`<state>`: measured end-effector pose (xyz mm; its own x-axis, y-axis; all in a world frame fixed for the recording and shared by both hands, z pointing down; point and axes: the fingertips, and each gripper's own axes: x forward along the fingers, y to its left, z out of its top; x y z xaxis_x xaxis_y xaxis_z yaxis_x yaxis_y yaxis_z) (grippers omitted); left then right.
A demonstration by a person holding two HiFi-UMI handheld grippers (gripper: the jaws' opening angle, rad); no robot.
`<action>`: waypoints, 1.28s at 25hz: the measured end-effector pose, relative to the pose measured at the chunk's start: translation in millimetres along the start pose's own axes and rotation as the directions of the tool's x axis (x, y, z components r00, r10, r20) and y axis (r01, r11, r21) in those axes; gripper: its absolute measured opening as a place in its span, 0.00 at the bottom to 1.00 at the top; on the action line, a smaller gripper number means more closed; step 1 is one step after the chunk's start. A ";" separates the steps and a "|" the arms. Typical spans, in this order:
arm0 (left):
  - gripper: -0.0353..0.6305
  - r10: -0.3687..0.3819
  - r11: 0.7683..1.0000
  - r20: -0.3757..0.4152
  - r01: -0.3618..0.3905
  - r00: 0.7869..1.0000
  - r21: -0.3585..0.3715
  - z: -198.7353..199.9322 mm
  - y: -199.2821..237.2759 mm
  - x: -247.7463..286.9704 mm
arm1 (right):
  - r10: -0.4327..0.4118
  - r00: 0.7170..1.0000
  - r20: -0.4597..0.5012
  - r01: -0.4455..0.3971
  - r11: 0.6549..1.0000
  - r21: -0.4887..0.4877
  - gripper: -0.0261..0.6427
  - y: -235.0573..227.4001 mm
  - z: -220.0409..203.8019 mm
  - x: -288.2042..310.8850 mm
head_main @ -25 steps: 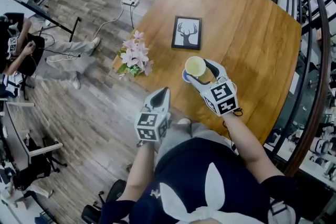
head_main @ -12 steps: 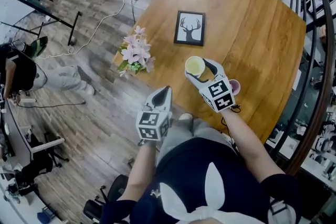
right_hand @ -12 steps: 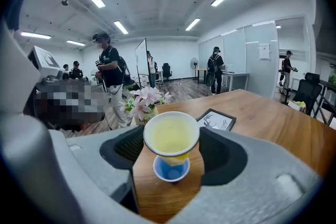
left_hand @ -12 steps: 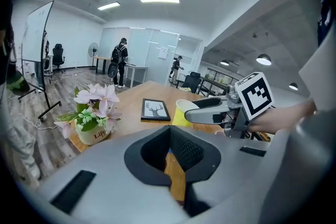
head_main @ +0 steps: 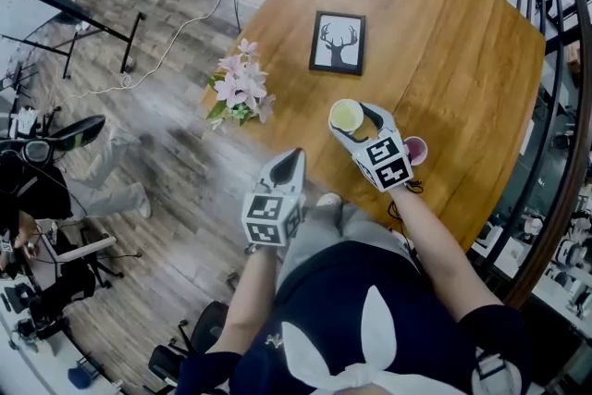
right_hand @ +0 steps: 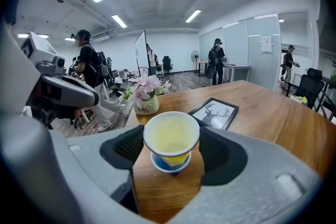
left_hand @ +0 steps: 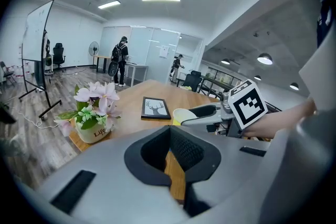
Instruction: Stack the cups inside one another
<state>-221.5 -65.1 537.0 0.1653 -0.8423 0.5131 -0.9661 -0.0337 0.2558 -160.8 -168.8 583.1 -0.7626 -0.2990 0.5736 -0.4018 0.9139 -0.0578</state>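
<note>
While the right tongs [head_main: 351,120] grip the yellow cup [right_hand: 171,136] over the blue cup [right_hand: 169,163] just below | left tongs [head_main: 289,162] closed, empty | pink cup [head_main: 415,149] (beside right tongs) unstacked | 0 of 2 nestings finished

Left gripper [left_hand: 169,132], fingers together, empty.

Our head camera looks steeply down on the wooden table [head_main: 444,32], our torso [head_main: 361,328] filling the frame's bottom. The cameras on our left gripper [head_main: 291,158] and right gripper [head_main: 351,118] sit close behind their jaws, low over the tabletop, facing the office [left_hand: 142,55]. All three views share the deer picture [head_main: 339,43], flower pot [head_main: 239,92] and yellow cup [head_main: 346,115].
</note>
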 end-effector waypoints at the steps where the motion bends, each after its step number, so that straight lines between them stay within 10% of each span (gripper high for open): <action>1: 0.08 -0.004 1.000 -0.002 0.004 1.000 0.003 -1.6 -0.7 0.6 | 0.002 1.000 -0.006 -0.002 1.000 0.001 0.53 -0.4 -1.8 1.1; 32: 0.08 0.001 1.000 0.017 -0.001 1.000 0.013 8.9 -7.2 2.9 | 0.024 1.000 0.002 -0.024 1.000 -0.005 0.56 5.1 0.1 -0.1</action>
<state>-215.8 -72.1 529.3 0.1612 -0.8513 0.4993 -0.9687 -0.0397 0.2450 -162.8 -164.2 582.6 -0.7733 -0.2772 0.5702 -0.3804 0.9223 -0.0676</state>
